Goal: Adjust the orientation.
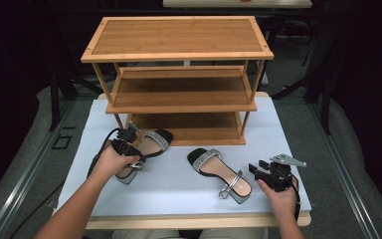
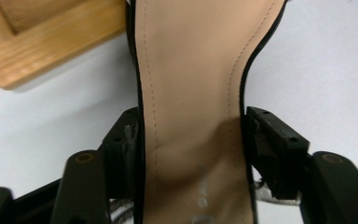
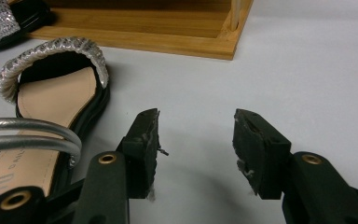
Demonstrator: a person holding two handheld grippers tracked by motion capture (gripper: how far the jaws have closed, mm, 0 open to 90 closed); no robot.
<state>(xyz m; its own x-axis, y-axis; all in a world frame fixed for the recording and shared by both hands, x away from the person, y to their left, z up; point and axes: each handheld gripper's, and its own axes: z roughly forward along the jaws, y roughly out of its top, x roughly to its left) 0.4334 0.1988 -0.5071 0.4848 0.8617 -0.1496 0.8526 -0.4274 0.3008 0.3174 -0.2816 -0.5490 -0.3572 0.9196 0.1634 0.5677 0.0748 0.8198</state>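
Two black sandals with silver glitter straps lie on the white table top. The left sandal point(image 1: 146, 144) sits in front of the wooden rack, and my left gripper point(image 1: 126, 149) is shut on its sole; in the left gripper view the tan insole point(image 2: 191, 107) is squeezed between the two jaws. The right sandal point(image 1: 220, 169) lies mid-table, toe toward the rack, its silver ankle strap point(image 3: 28, 135) at the left of the right gripper view. My right gripper point(image 1: 259, 168) hovers just right of that sandal's heel, open point(image 3: 196, 140), with bare table between its jaws.
A three-tier wooden shoe rack point(image 1: 179, 74) stands at the back of the table, its bottom shelf edge point(image 3: 135, 42) close behind the sandals. The table's front edge point(image 1: 194, 219) runs near my forearms. Dark floor and frame legs surround the table.
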